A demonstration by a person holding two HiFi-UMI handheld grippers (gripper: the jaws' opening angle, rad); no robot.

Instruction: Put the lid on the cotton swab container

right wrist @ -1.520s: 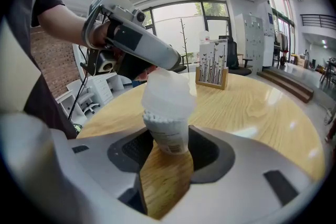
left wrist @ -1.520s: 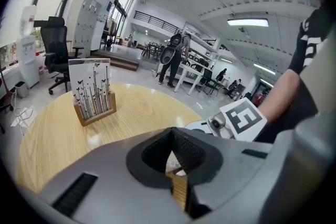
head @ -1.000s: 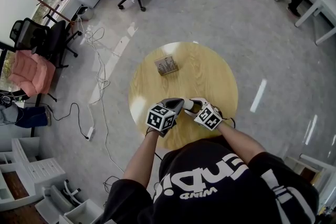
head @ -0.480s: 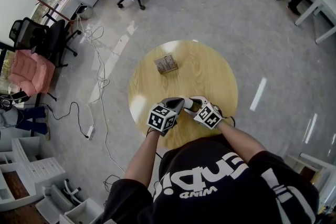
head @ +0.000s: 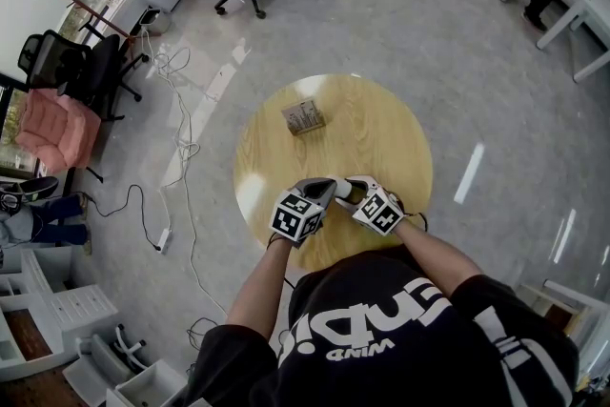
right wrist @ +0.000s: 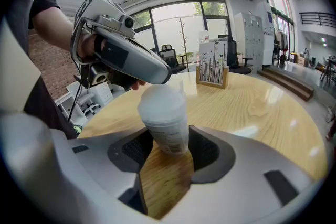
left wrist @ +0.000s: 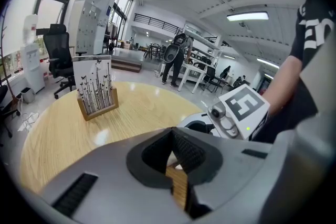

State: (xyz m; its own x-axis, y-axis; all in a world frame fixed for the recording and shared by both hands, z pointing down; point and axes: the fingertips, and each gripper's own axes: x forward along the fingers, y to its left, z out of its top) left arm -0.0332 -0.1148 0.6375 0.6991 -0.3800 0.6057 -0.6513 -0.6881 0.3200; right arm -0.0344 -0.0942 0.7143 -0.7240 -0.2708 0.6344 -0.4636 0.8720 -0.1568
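Right claw [right wrist: 165, 150]: clamped on the lower body of the cotton swab container [right wrist: 167, 131], one pad on each side, which I judge keeps it from sliding or turning while the top is worked.
Container position: between the right claw's pads, leaning toward the left claw; I cannot tell whether its base touches the worktop [right wrist: 252, 107].
Left claw [left wrist: 176, 152]: jaws drawn nearly together on a thin white edge, which I take for the lid [right wrist: 160, 96].
Lid position: on top of the container, right under the left claw's tip, with one side standing up a little, so it seems not fully seated.
Why two claws: one anchors, the other presses; the opposed hold lets force go into the lid rather than tipping the container.
Step in hand: probably pressing the lid home.
Risk: the raised side may pop off if pushed unevenly.
Beyond both claws: a card holder [right wrist: 212, 68], well apart on the far side of the worktop.
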